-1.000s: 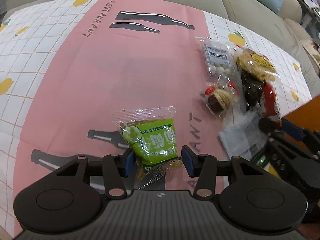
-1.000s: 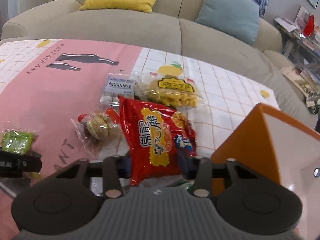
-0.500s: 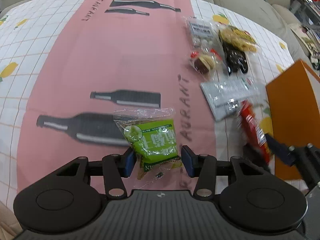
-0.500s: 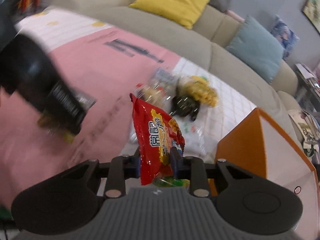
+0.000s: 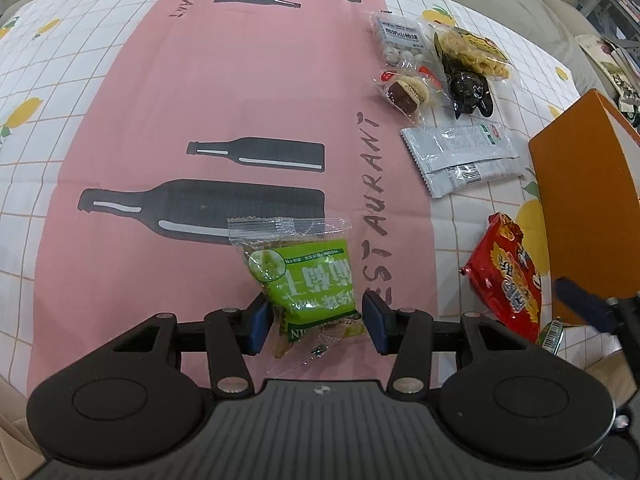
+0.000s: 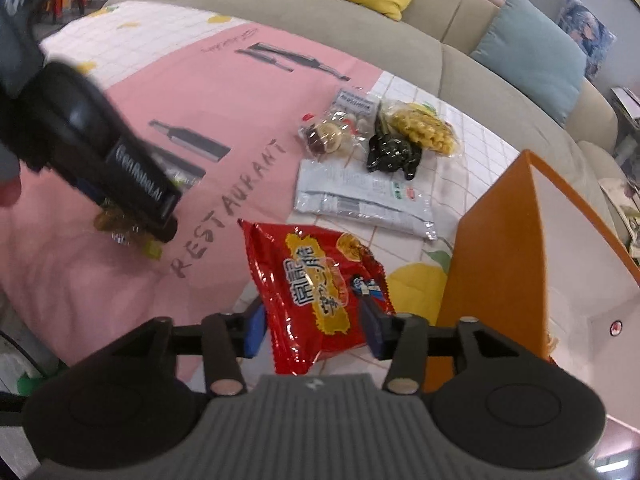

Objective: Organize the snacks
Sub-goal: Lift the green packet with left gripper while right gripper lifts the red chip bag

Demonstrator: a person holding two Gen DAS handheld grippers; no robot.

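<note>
We hold green plastic snack packet (image 5: 308, 280) clenched in left tongs (image 5: 316, 322); right tongs (image 6: 312, 330) opening around red crisp bag (image 6: 320, 292) beside orange box (image 6: 496, 248); five packets left near bench's far edge, box apparently unfilled

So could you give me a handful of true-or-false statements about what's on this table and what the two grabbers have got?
1. The left gripper has a green snack packet between its fingers. True.
2. The right gripper has a blue packet between its fingers. False: the packet there is a red snack bag, and the jaws are opening.
3. An orange box stands beside the red bag. True.
4. The silver packets lie inside the orange box. False: they lie on the tablecloth.
5. The tablecloth is plain blue. False: it is pink with dark bottle prints and a white checked border.
</note>
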